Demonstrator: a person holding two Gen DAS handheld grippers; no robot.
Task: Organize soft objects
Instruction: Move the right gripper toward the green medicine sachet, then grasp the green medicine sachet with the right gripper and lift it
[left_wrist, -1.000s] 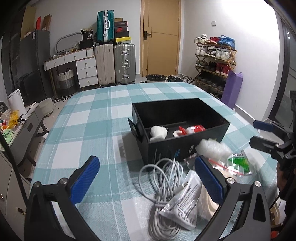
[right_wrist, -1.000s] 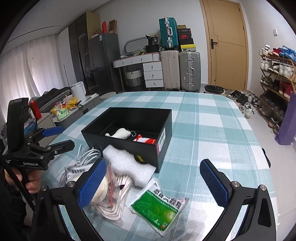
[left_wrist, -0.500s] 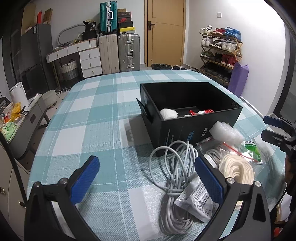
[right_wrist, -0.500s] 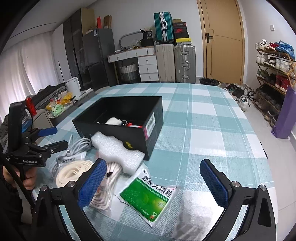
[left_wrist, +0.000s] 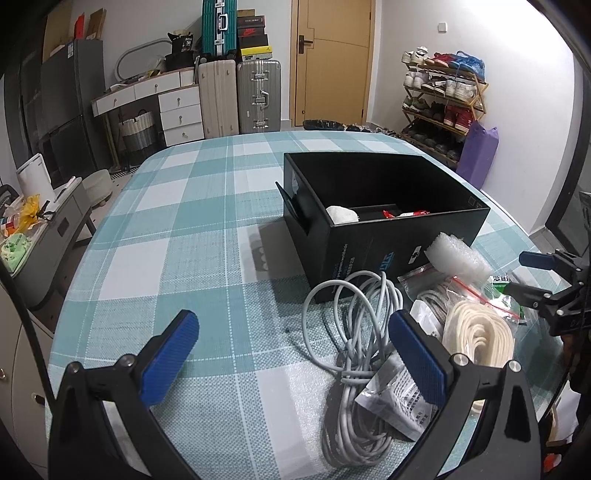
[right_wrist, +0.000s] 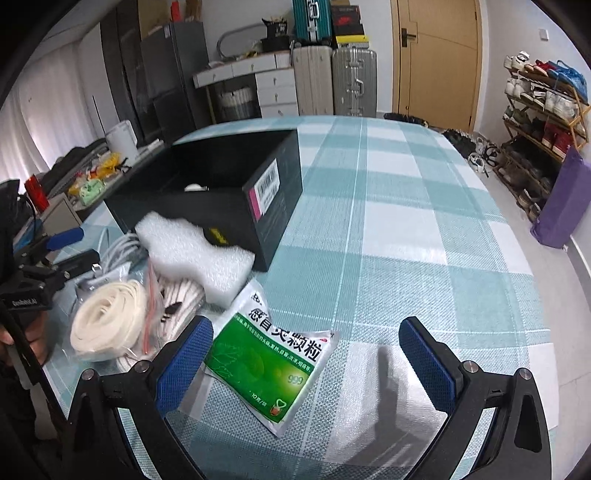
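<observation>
Left view only — gray cable (left_wrist: 354, 369); right view only — green sachet (right_wrist: 269, 358). Both grippers spread wide, empty.

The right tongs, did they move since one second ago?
Yes. The right tongs came lower and nearer the table; the black box now sits higher in their view, and the green packet looks larger.

Teal-and-white checked tablecloth (left_wrist: 207, 229), black box (left_wrist: 388, 254), green-and-white sachet (right_wrist: 273, 358).
</observation>
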